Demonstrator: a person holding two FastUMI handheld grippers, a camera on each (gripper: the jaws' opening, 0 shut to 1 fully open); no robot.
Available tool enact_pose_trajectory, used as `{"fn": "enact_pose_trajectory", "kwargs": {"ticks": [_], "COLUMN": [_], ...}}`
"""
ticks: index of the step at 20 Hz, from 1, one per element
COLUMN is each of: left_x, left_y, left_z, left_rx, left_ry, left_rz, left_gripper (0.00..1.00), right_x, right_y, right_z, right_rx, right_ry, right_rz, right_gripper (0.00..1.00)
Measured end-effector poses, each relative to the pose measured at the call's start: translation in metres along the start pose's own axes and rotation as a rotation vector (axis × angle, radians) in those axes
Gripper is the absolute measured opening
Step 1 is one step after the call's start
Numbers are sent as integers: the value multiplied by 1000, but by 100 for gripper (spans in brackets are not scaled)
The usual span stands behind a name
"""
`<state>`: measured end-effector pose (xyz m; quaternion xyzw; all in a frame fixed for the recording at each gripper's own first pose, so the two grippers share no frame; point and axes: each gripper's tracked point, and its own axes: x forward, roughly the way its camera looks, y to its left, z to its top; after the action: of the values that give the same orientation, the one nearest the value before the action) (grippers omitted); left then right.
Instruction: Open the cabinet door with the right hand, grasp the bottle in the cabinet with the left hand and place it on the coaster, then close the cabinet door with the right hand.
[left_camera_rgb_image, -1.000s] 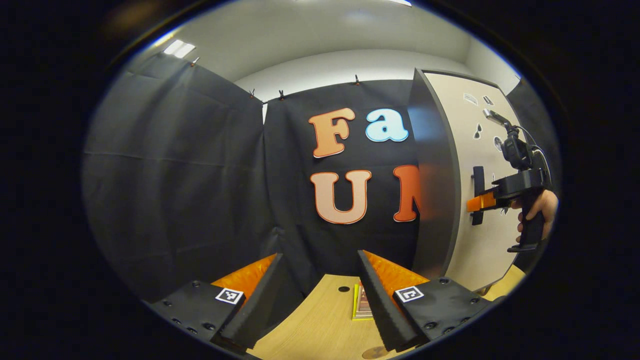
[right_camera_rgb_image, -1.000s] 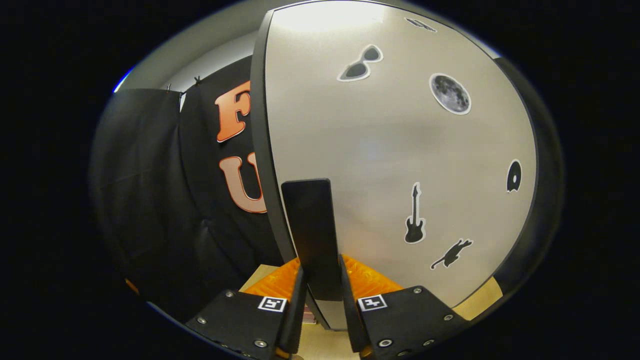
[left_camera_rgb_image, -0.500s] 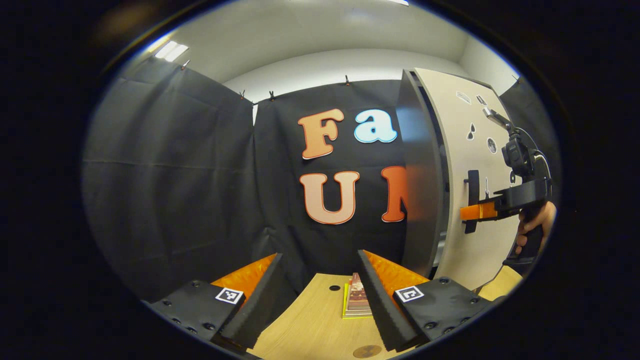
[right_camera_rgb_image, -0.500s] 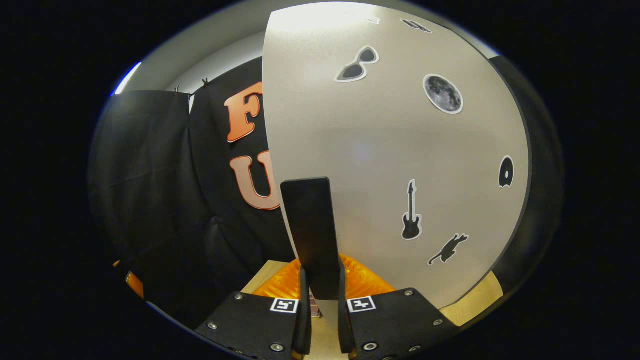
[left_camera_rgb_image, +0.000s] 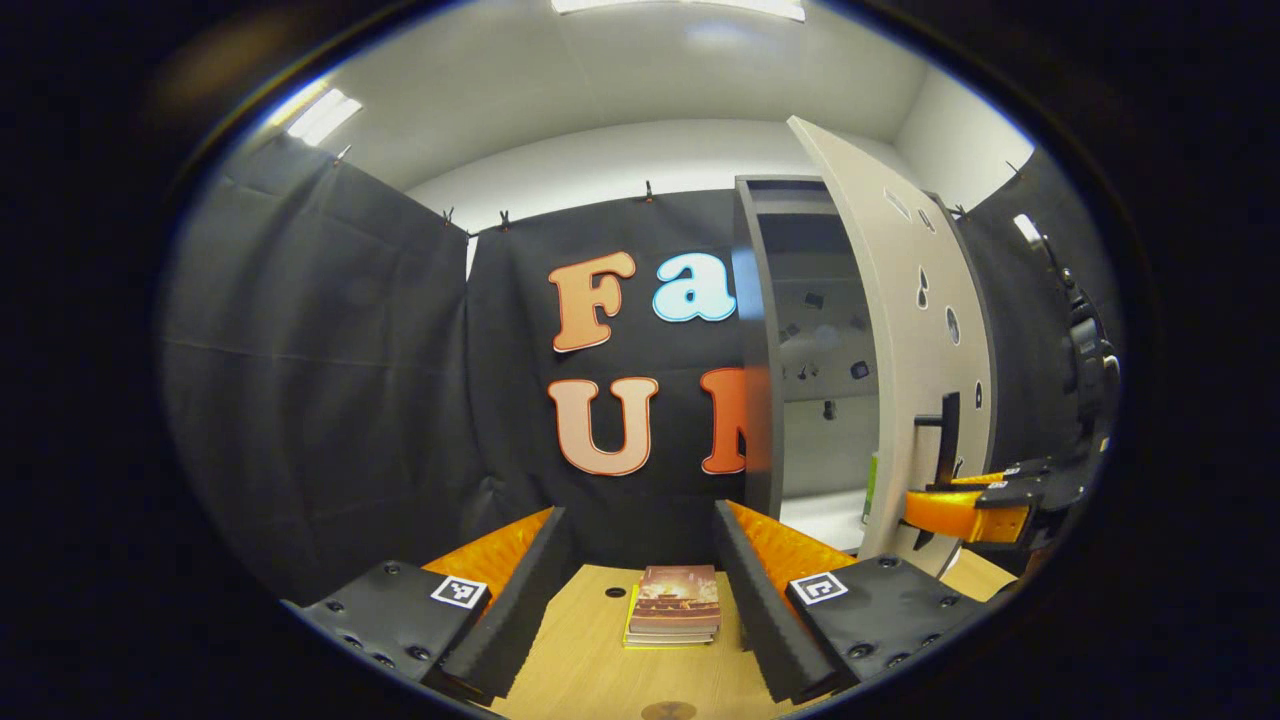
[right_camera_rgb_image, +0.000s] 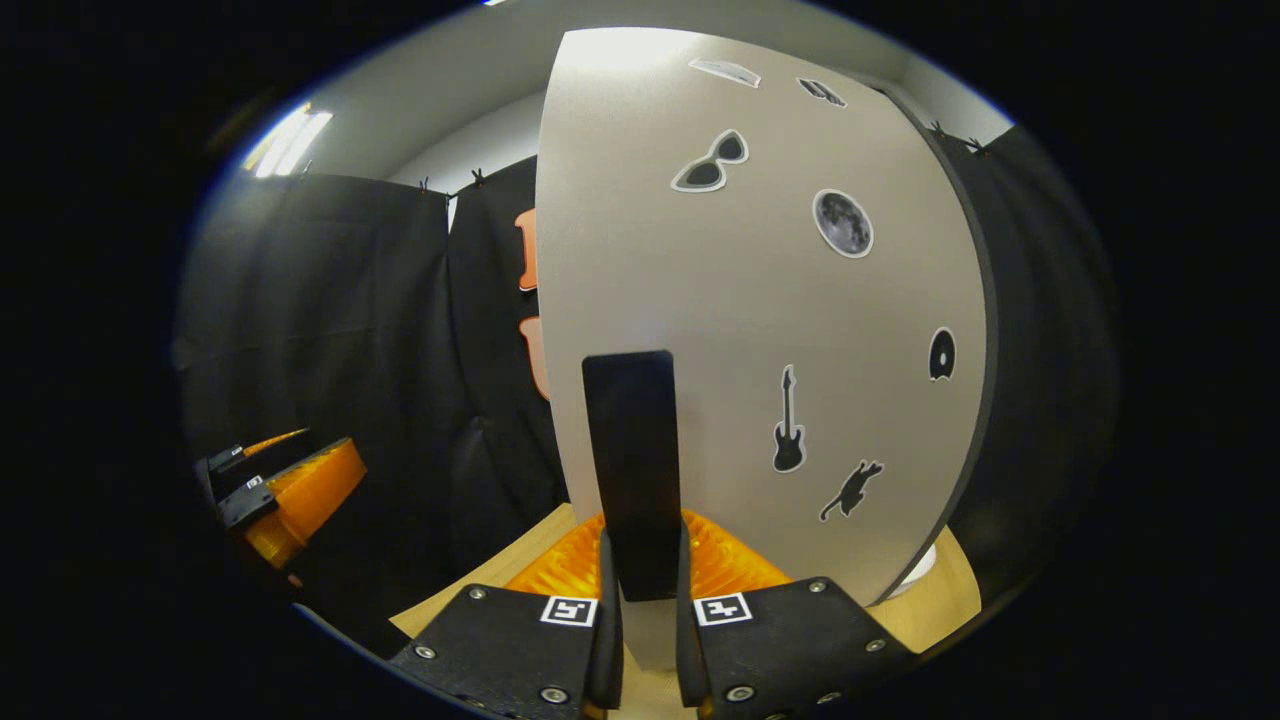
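With the right tool (right_camera_rgb_image: 640, 640) clamped on the handle (right_camera_rgb_image: 632, 470), the cabinet door (left_camera_rgb_image: 925, 340) has swung wide since a second ago, exposing the bottle (left_camera_rgb_image: 871, 487) inside for the open left tool (left_camera_rgb_image: 640, 600).

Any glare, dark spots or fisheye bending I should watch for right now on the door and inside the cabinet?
Right gripper view: a bright glare patch washes out the top of the cabinet door, whose edges bow strongly outward; the handle is sharp. Left gripper view: the cabinet interior is lit and readable, the door curves, ceiling lights burn out, and the booth cloth stays very dark.
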<state>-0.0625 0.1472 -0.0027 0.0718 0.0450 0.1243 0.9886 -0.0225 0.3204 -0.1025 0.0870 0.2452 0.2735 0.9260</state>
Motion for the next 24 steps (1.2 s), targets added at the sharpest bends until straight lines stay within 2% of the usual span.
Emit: {"fn": "enact_pose_trajectory", "kwargs": {"ticks": [5, 13, 24], "left_x": [-9, -16, -23], "left_y": [-43, -123, -223], "left_z": [4, 6, 5], "left_rx": [-16, -37, -94], "left_ry": [-1, 9, 33], "left_rz": [-43, -140, -265], "left_gripper": [94, 94, 93], "right_x": [-55, -138, -210], "right_y": [-29, -90, -195], "right_z": [5, 7, -1], "right_rx": [8, 45, 90], "right_ry": [-12, -51, -95], "right_rz": [27, 20, -98], "right_gripper": [21, 21, 20]}}
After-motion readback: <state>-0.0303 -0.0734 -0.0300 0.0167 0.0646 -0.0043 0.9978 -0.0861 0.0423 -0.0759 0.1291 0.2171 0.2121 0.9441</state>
